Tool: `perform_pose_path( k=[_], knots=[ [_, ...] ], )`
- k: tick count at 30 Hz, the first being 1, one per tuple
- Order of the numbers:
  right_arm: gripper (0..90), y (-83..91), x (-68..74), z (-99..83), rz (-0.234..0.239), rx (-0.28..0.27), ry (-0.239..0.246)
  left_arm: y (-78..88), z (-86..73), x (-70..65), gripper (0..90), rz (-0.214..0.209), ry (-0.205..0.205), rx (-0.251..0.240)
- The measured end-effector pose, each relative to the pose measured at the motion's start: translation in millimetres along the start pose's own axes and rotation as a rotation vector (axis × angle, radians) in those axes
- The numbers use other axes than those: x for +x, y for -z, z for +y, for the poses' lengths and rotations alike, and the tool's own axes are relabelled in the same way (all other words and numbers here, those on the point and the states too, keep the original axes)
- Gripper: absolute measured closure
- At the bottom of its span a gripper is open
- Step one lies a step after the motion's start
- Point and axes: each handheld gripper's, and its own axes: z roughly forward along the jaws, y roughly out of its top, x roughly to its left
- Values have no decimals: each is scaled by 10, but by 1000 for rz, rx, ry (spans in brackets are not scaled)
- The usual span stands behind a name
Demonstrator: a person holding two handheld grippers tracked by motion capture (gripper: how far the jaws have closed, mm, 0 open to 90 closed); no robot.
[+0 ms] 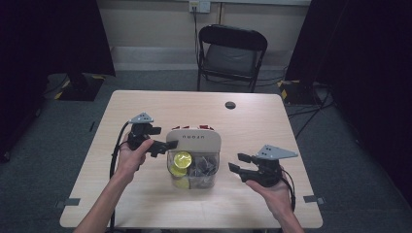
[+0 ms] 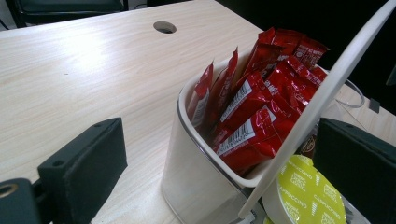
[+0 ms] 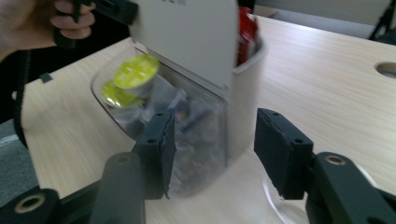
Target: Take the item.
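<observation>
A container [image 1: 194, 183] stands mid-table with its white lid [image 1: 194, 141] tilted up. Red sachets [image 1: 199, 127] fill the white rear compartment. Yellow capsules [image 1: 182, 158] and dark packets [image 1: 204, 167] lie in the clear front part. My left gripper [image 1: 163, 138] is at the lid's left edge, open. In the left gripper view the lid's edge [image 2: 327, 88] runs up beside one wide-set jaw, over the sachets [image 2: 252, 116] and a capsule [image 2: 308, 196]. My right gripper [image 1: 236, 161] hovers right of the container, open and empty. The container [image 3: 243, 93] lies beyond its fingertips.
The wooden table [image 1: 145, 107] has a round cable hole [image 1: 230, 105] near its far edge. A black folding chair [image 1: 231, 53] stands behind the table. Dark curtains hang at both sides. Cables trail from both grippers toward the table's near edge.
</observation>
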Motion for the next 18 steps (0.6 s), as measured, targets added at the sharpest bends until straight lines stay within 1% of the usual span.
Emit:
perform_pose_path(
  k=[3,5,8,10,12,16,18],
  knots=[
    [513,-92,65,84,36,-4,14,1,1,-2,24,2,0,2],
    [529,-173,107,147,77,-6,21,3,1,-2,24,3,0,2],
    [553,-290,161,213,106,2,34,4,1,-1,24,3,0,3],
    [576,-372,195,242,129,12,44,9,2,-3,24,12,-10,8],
    [595,-452,217,262,146,25,56,13,3,-5,24,14,-13,8],
    [635,-594,212,276,173,48,60,12,3,-3,20,19,-17,10],
    [641,-667,204,271,180,70,63,5,-1,2,17,7,-4,3]
  ],
)
